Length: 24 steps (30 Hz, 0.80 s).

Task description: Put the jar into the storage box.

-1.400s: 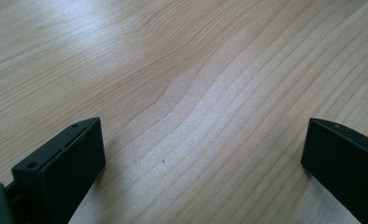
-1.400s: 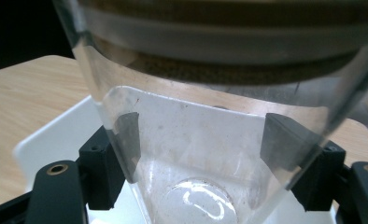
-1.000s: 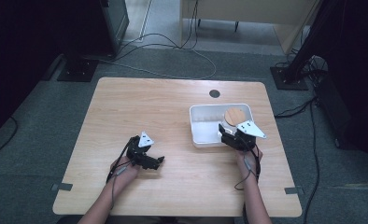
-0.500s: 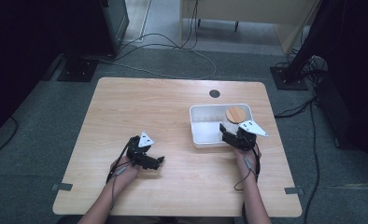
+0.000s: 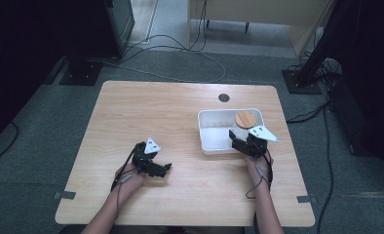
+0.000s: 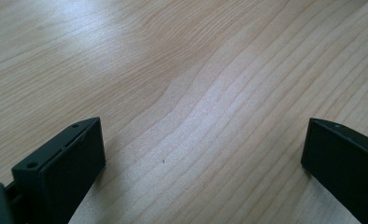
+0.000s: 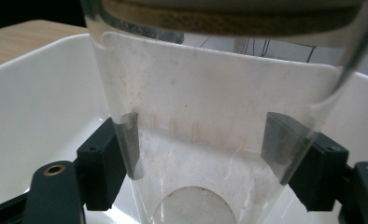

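Right gripper view: my right gripper (image 7: pixel 201 158) has both jaws pressed on the sides of a clear glass jar (image 7: pixel 210 116), one to each side, so it's clamped on the glass. Wooden lid (image 7: pixel 229 18) sits on top, jar upright, inside the white bin (image 7: pixel 28 107). High view puts the right gripper (image 5: pixel 248 142) at the bin's (image 5: pixel 207 131) near right corner, with the round lid (image 5: pixel 245 119) just past the jaws, toward the far right of the bin. Change over the last second: the lid has crept a little toward the far wall and my right hand has nudged forward with it; the bin hasn't shifted. My read is I'm either setting the jar down in the bin or just starting to lift it out. Can't tell from the pictures whether the base is touching the bin floor. Left gripper (image 5: pixel 153 163) is parked on the table (image 5: pixel 131 112), well apart from the bin, same spot as a second ago. Left gripper view: jaws wide apart, nothing between them, bare wood grain of the table (image 6: pixel 187 93). Count: two grippers, one jar, one lid, one bin, one table. One small dark grommet (image 5: pixel 223 97) in the tabletop just beyond the bin. On the floor past the table, loose cables (image 5: pixel 180 53) and stand bases at both far corners.
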{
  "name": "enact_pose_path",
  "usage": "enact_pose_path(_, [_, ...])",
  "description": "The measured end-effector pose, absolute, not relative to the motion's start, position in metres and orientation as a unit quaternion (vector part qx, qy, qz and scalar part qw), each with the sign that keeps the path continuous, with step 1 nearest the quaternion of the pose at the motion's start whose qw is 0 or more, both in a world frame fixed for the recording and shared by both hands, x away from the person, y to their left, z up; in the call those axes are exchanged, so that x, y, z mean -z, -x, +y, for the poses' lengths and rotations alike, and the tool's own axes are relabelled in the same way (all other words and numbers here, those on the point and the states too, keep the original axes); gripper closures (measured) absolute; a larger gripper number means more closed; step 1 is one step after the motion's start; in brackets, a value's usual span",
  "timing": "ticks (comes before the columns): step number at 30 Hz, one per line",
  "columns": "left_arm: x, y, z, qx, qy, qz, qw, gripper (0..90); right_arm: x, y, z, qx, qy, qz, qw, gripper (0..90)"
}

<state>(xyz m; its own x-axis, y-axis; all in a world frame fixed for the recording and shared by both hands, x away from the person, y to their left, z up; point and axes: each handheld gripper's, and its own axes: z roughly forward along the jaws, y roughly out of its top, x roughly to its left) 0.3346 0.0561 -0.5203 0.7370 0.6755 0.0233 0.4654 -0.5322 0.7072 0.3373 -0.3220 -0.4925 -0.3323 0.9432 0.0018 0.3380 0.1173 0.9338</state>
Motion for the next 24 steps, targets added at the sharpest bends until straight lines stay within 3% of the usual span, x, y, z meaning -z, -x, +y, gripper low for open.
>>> enact_pose_path(24, [0.52, -0.335, 0.056, -0.149, -0.862, 0.331, 0.353, 0.0, 0.483, -0.326, -0.334, -0.443, -0.465, 0.71, 0.288, 18.3])
